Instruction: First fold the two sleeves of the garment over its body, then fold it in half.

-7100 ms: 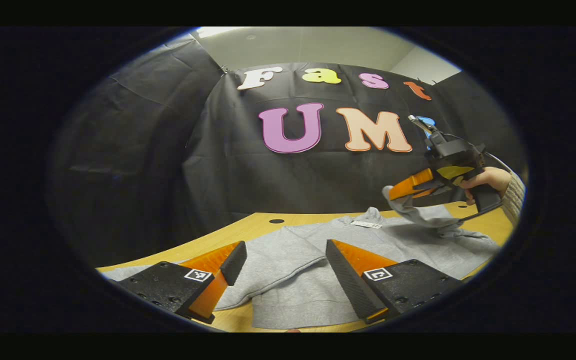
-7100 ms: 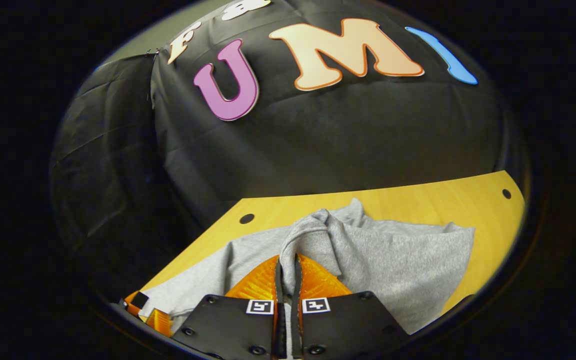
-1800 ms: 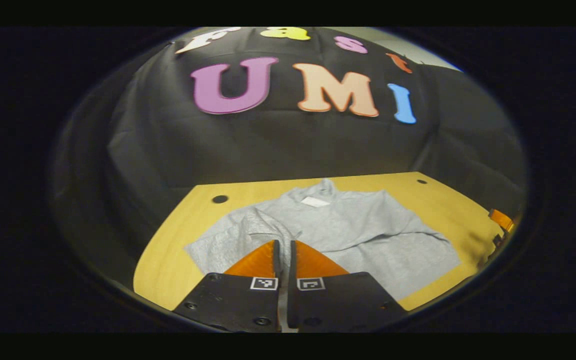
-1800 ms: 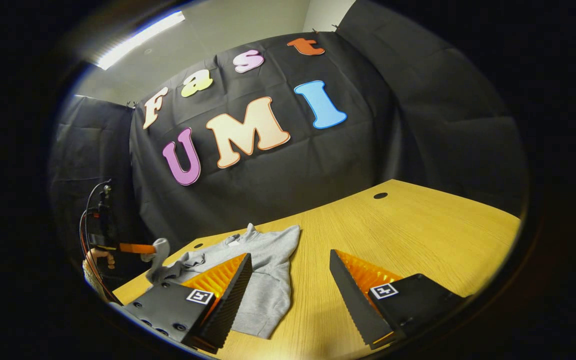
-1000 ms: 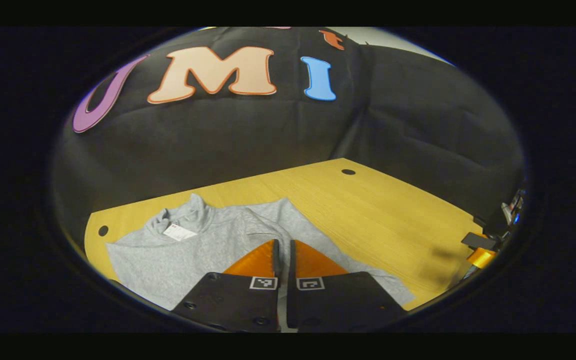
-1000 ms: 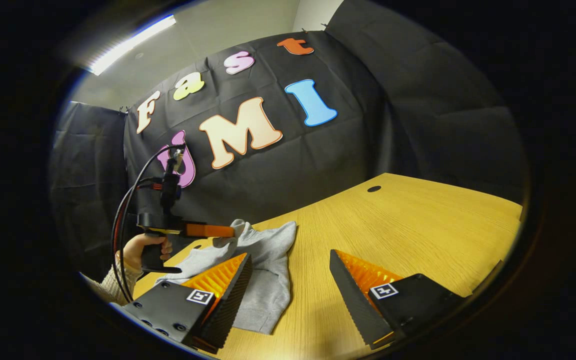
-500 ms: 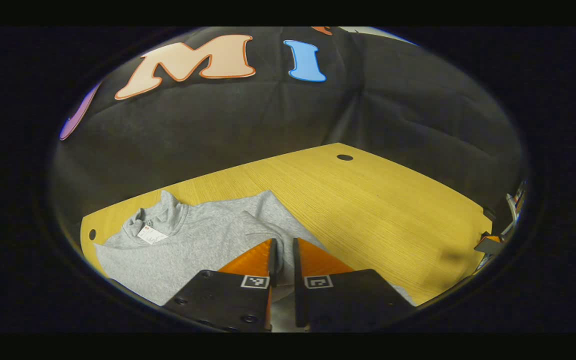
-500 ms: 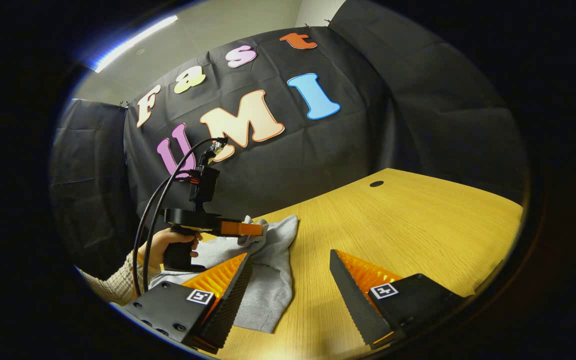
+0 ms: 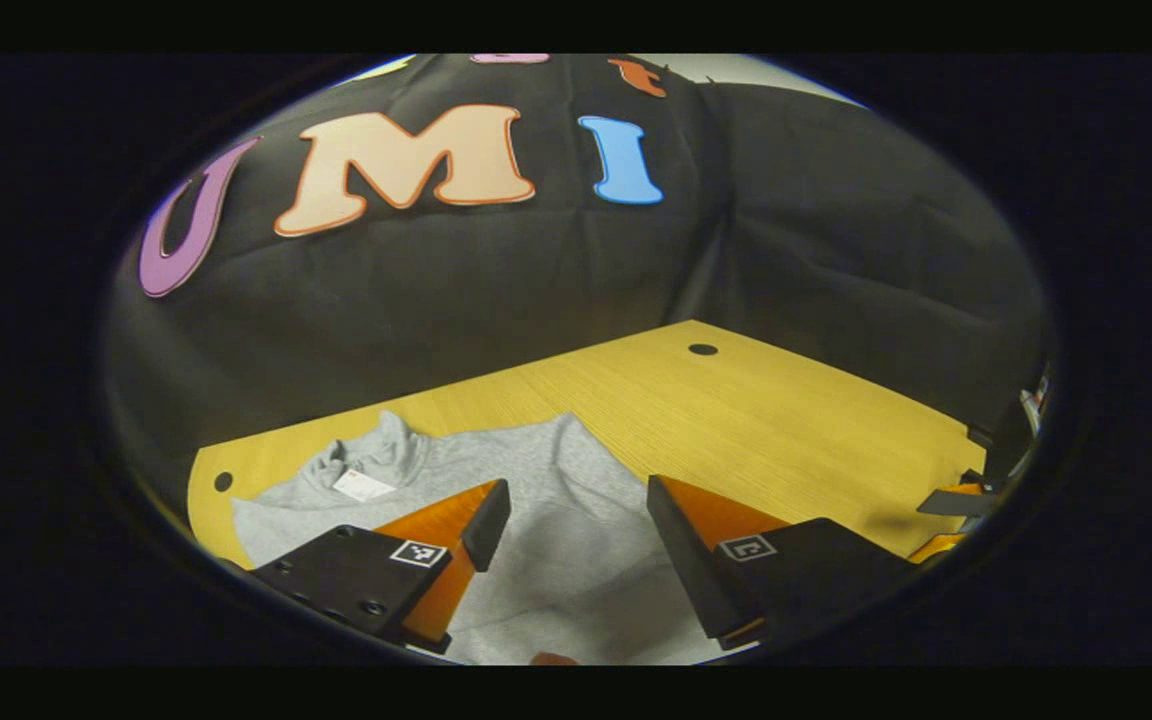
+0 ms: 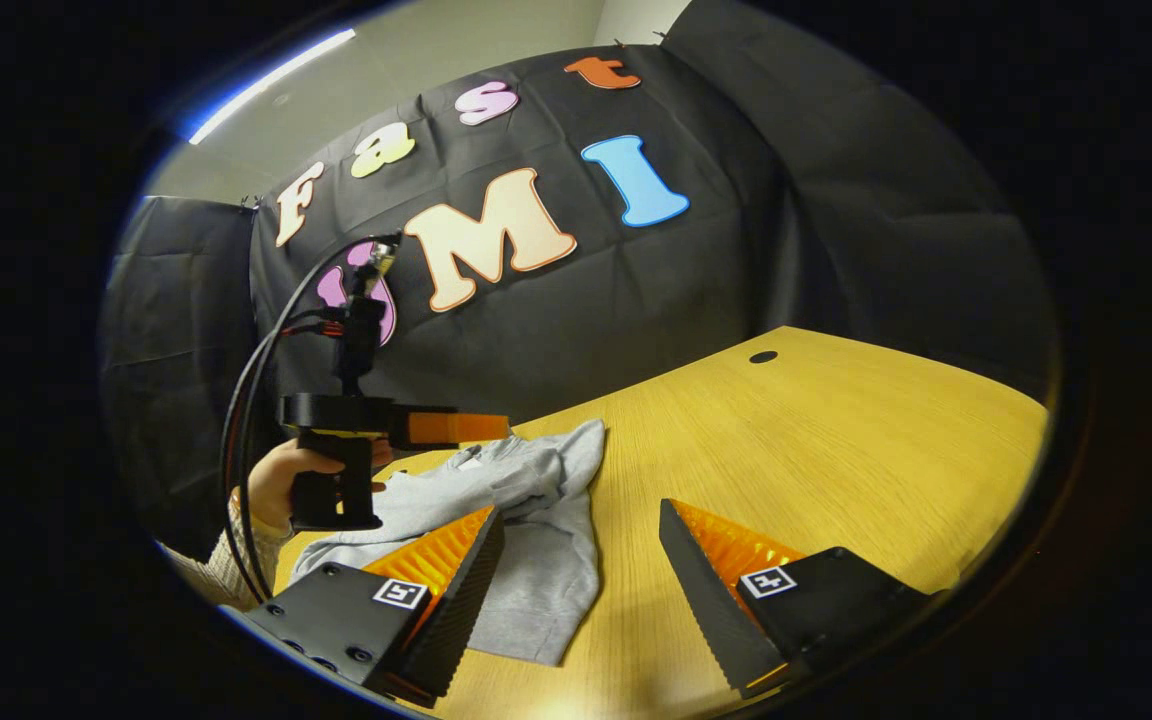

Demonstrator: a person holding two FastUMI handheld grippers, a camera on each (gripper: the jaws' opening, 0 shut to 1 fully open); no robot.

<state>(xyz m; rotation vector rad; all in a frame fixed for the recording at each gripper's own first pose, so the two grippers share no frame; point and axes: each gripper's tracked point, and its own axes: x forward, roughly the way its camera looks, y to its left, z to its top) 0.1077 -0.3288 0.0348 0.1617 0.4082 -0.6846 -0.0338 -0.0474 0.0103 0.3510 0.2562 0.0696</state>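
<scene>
- Left gripper view: the left gripper (image 9: 576,520) hangs wide open and empty over the grey garment (image 9: 546,520) lying on the table (image 9: 786,420), apparently clear of the cloth.
- Right gripper view: the right gripper (image 10: 581,560) waits open, empty, beside the garment's edge.

Grey garment (image 9: 546,520) flat on table, collar far; sleeves seemingly folded in.

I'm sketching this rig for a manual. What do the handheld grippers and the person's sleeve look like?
Each gripper, left and right, has wedge-shaped ridged fingers on black blocks bearing square black-and-white markers. The left has a black pistol handle with looping black and red cables. The sleeve is a beige knit.
</scene>
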